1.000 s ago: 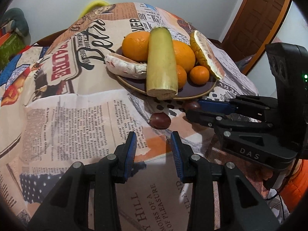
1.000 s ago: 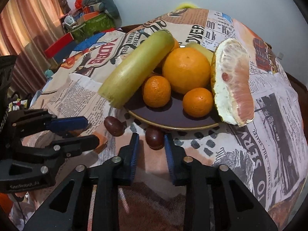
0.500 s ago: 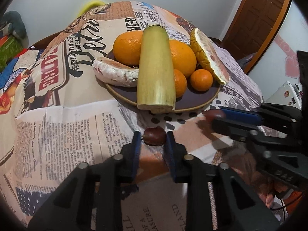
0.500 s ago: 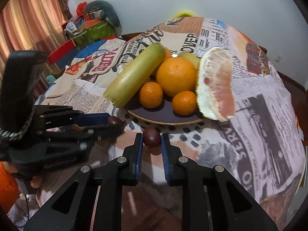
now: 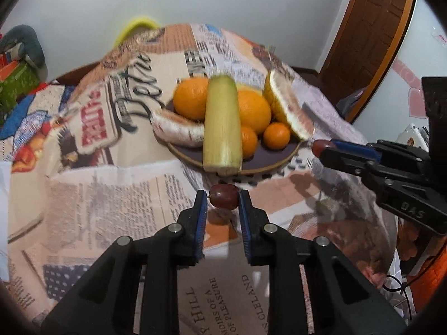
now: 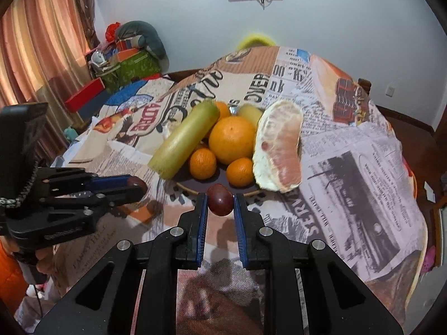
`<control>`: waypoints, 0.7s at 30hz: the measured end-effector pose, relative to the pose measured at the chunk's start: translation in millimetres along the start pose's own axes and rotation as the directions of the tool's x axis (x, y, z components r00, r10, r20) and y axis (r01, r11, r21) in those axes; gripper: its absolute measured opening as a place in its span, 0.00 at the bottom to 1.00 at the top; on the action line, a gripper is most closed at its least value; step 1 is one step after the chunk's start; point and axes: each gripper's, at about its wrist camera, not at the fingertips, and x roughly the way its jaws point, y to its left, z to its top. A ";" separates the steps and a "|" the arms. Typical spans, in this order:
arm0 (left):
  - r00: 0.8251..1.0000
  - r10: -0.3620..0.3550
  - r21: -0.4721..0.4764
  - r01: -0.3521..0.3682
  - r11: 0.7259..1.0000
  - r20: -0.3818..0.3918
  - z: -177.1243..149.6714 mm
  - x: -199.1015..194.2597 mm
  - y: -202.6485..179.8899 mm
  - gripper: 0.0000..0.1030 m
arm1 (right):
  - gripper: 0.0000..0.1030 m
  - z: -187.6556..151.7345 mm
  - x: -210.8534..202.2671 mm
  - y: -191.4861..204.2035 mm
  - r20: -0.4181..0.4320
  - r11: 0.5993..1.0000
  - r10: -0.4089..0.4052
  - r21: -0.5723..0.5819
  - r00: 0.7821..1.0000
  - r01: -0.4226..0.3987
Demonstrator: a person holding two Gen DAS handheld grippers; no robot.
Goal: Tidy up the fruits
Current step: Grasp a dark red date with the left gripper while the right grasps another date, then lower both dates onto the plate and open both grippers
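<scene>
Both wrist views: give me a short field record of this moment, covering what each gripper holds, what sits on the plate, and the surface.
left gripper: jaws shut on left dark red fruit, lifted off the cloth
right gripper: jaws shut on right dark red fruit, lifted off the cloth
plate: dark, gold rim
on plate: long pale green stalk piece, large orange, two small mandarins, peeled pomelo wedge
surface: newspaper-print tablecloth

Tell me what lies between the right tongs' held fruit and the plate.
Only bare newspaper-print tablecloth: in the right wrist view, the dark red fruit in the right tongs hangs just short of the plate.
</scene>
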 end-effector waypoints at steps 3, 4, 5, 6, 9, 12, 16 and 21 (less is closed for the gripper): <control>0.999 0.000 -0.003 0.000 1.000 0.035 7.8 -11.4 0.8 0.22 | 0.17 6.7 -3.9 0.0 0.022 1.000 0.000 0.001 1.000 0.000; 0.999 0.001 -0.002 -0.001 1.000 0.050 11.4 -15.1 1.4 0.22 | 0.17 9.1 -4.8 -0.7 0.029 1.000 -0.001 0.000 1.000 0.001; 0.998 0.004 -0.001 -0.004 1.000 0.056 13.5 -16.6 1.0 0.22 | 0.17 11.8 -5.4 -0.7 0.037 1.000 -0.003 -0.002 0.999 0.003; 0.998 0.007 0.000 -0.007 1.000 0.065 16.5 -18.0 1.2 0.22 | 0.17 14.3 -5.9 -0.8 0.044 1.000 -0.005 -0.003 0.999 0.005; 0.996 0.014 0.003 -0.014 1.000 0.088 25.5 -19.1 3.5 0.22 | 0.17 19.7 -6.8 -1.2 0.063 1.000 -0.007 -0.004 0.998 0.007; 0.994 0.018 -0.001 -0.018 1.000 0.105 33.8 -17.9 6.5 0.22 | 0.17 25.2 -5.4 -2.5 0.076 1.000 -0.006 -0.005 0.997 0.006; 0.993 0.016 -0.006 -0.015 1.000 0.116 41.6 -12.0 11.8 0.22 | 0.17 31.9 1.1 -3.0 0.083 1.000 -0.001 -0.008 0.997 0.002; 0.994 0.022 -0.018 -0.020 1.000 0.111 47.0 1.3 20.4 0.22 | 0.17 34.6 16.0 -1.9 0.065 1.000 0.003 -0.021 0.998 -0.002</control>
